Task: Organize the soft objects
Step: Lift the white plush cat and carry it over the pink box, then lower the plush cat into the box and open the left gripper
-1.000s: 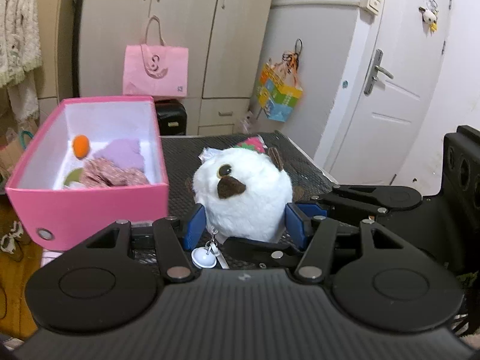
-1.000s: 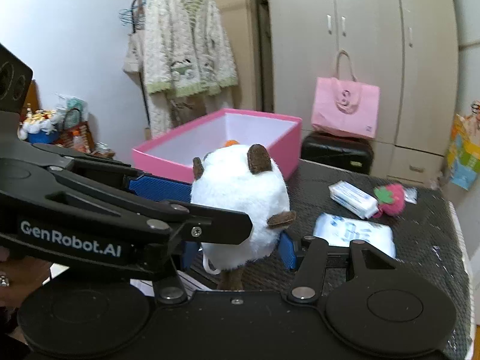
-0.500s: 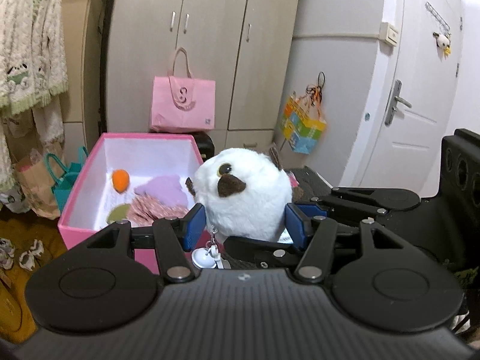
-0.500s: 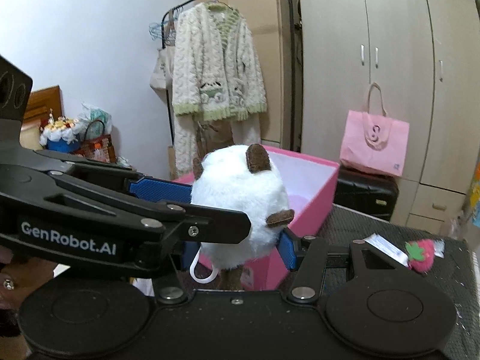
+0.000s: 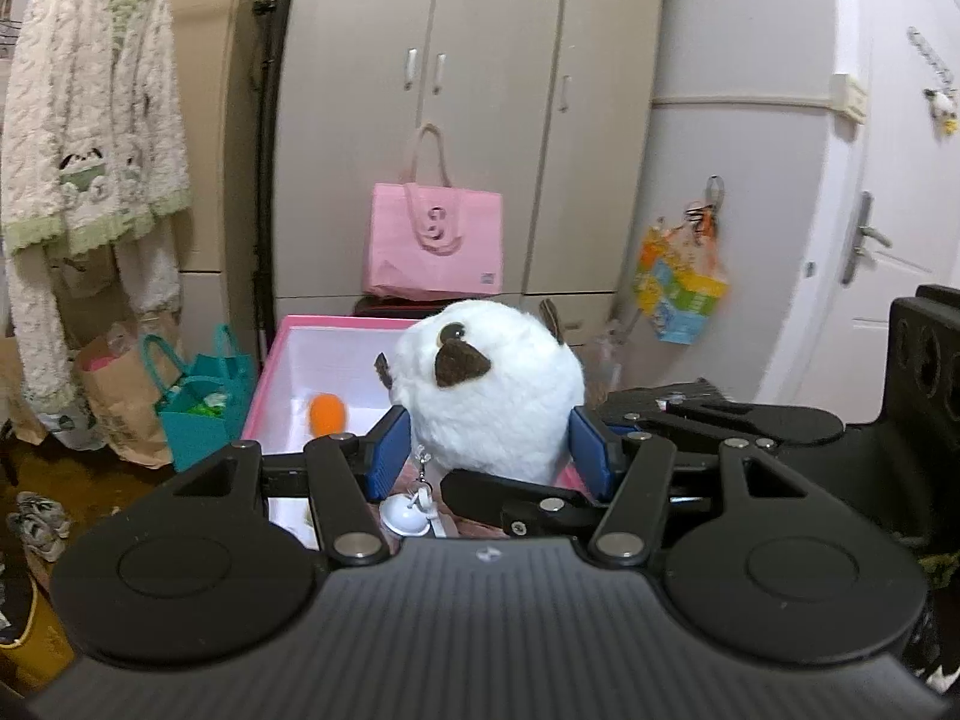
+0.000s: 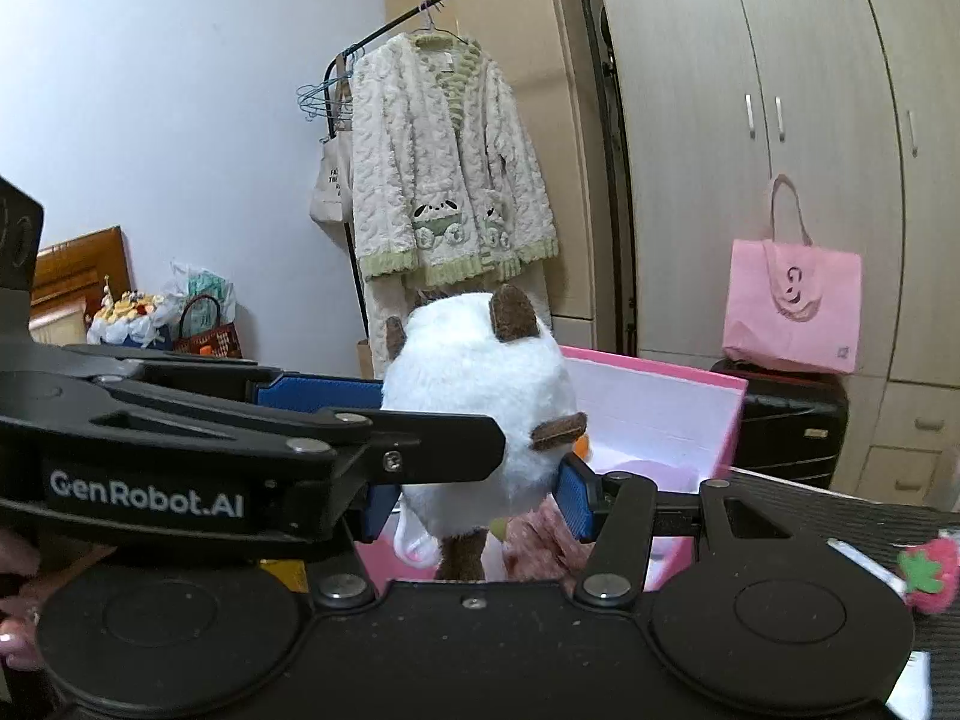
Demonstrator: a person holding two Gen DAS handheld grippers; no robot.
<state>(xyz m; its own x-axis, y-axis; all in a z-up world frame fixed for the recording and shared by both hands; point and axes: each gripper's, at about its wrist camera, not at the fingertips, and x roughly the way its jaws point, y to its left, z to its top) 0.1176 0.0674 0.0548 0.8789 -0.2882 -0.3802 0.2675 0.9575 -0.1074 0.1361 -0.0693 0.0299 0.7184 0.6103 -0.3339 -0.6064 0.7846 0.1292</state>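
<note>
A round white plush toy (image 5: 489, 387) with brown ears is squeezed between both grippers at once. My left gripper (image 5: 489, 450) is shut on its sides, and my right gripper (image 6: 471, 504) is shut on it from the other direction (image 6: 474, 396). The toy hangs in the air over the open pink storage box (image 5: 336, 354), also seen in the right wrist view (image 6: 654, 408). An orange ball (image 5: 327, 412) and pinkish cloth (image 6: 540, 546) lie inside the box. A white keyring tag (image 5: 408, 519) dangles under the toy.
A red strawberry plush (image 6: 924, 576) lies on the dark table (image 6: 828, 516) at right. A pink tote bag (image 5: 435, 243) stands on a black case behind the box. A fuzzy cardigan (image 6: 444, 162) hangs on a rack. Paper and teal bags (image 5: 198, 408) sit on the floor.
Both grippers have lifted the plush toy off the table and carried it left, so it now hangs over the pink box. Both grips are unchanged.
</note>
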